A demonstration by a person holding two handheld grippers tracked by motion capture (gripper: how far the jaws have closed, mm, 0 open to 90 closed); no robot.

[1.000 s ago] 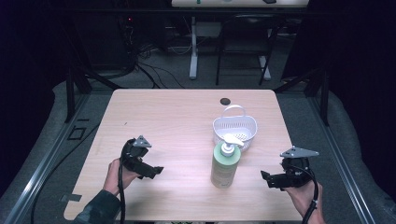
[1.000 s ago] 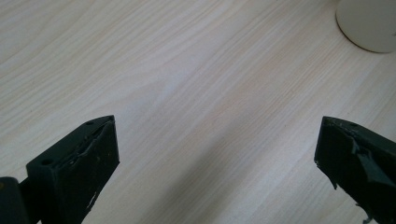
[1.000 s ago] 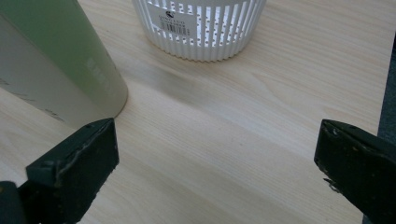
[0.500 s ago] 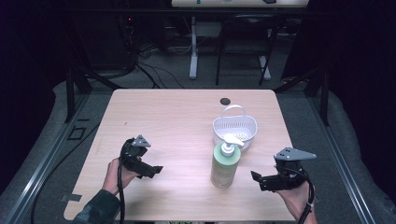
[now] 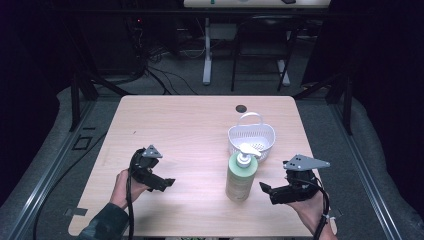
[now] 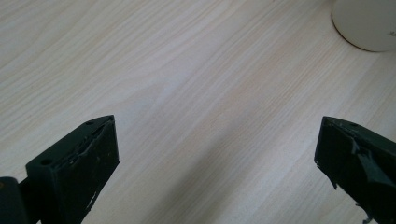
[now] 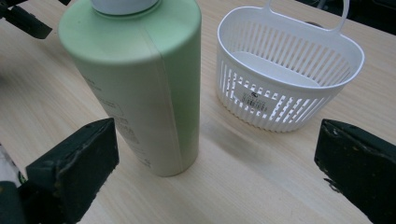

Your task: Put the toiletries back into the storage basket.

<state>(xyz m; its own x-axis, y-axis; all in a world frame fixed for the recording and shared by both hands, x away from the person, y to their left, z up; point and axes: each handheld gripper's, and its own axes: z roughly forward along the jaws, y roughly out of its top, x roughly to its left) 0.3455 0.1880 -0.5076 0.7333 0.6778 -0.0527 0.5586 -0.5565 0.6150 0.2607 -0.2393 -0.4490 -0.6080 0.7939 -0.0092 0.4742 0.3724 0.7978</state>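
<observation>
Right gripper view shows the right gripper [image 7: 217, 154] with jaws spread wide, the upright green pump bottle [image 7: 140, 84] just ahead between them, not touching, and the white basket [image 7: 289, 70] beside it. Over bare table [image 6: 187, 70], the left gripper [image 6: 217, 154] is also spread.

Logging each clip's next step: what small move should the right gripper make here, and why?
Probably ease the right gripper forward so its open jaws come around the green bottle. The bottle stands upright on the table, ahead of the jaws and toward one side, beside the white basket, and nothing grips it yet.
</observation>
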